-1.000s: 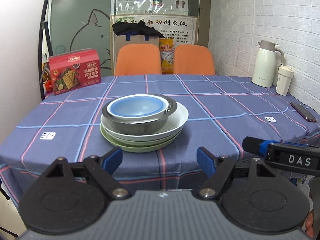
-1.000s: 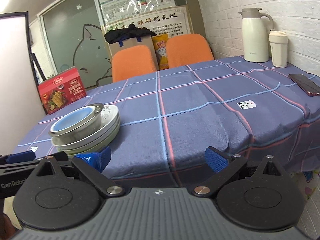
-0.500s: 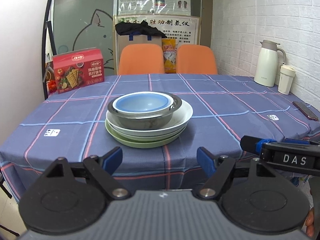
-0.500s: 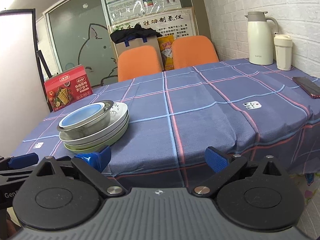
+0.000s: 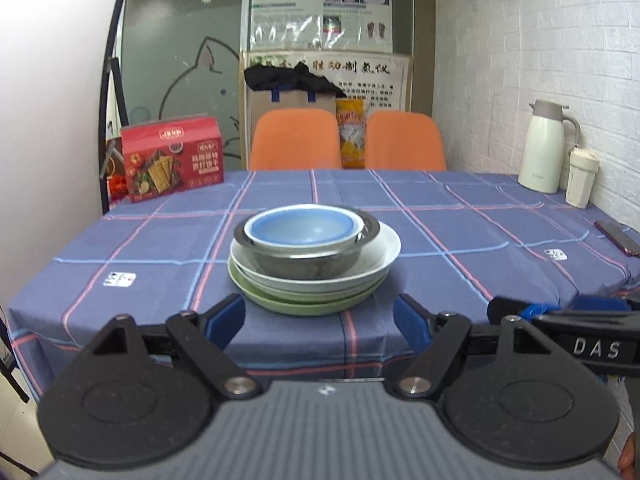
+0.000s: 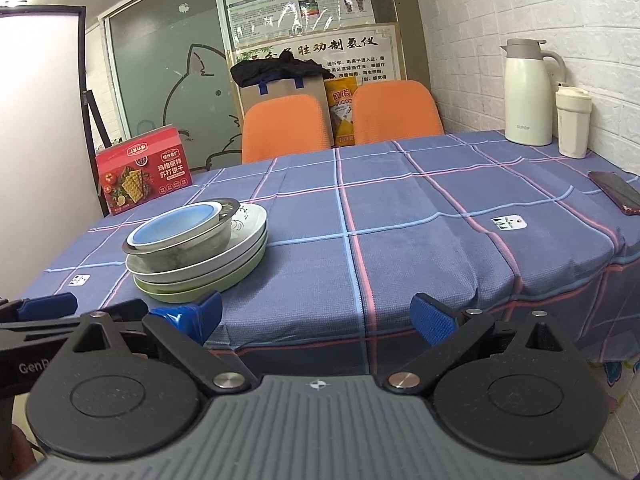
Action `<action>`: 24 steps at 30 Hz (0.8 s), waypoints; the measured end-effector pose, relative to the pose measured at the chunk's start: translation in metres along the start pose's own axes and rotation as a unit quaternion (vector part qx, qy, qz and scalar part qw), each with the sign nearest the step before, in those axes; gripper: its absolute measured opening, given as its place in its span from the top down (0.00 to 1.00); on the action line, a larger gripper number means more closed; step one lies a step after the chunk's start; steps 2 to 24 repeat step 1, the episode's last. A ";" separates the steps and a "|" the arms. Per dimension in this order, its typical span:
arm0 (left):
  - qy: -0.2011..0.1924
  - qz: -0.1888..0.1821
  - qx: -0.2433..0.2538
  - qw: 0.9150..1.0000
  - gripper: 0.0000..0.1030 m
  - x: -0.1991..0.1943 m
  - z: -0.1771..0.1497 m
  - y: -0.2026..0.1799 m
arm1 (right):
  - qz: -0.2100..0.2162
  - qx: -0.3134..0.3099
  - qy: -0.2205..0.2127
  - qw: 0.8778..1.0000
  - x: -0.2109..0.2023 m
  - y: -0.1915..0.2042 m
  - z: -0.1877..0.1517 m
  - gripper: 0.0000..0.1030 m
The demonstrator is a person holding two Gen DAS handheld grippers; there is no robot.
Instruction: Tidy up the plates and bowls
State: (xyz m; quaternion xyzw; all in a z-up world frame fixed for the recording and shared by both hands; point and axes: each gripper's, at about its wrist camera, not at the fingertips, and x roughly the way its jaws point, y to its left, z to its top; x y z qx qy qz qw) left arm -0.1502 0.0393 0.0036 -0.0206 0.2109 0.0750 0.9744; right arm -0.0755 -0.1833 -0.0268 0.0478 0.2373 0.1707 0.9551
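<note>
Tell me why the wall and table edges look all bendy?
Fisheye lenses: in the left wrist view the white board leans and the table bulges; in the right wrist view the brick wall curves, and glare whitens the poster.

Each gripper point(image 5: 320, 320) point(image 6: 316, 320) had black linkage arms, silver pivot screws, blue textured fingertips point(image 6: 434, 322) and a ribbed grey body; white lettering possibly read "DAS".

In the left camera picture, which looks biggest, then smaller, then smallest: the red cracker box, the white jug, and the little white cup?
1. red cracker box
2. white jug
3. little white cup

All three stand near the table's far side, so nearness hardly skews the order.
</note>
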 end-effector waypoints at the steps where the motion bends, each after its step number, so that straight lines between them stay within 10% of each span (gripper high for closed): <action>1: 0.001 -0.005 -0.001 1.000 0.26 -0.001 0.001 0.001 | 0.001 0.000 0.001 1.000 0.000 0.000 0.000 0.14; 24: 0.001 -0.005 -0.001 1.000 0.26 -0.001 0.001 0.001 | 0.001 0.000 0.001 1.000 0.000 0.000 0.000 0.14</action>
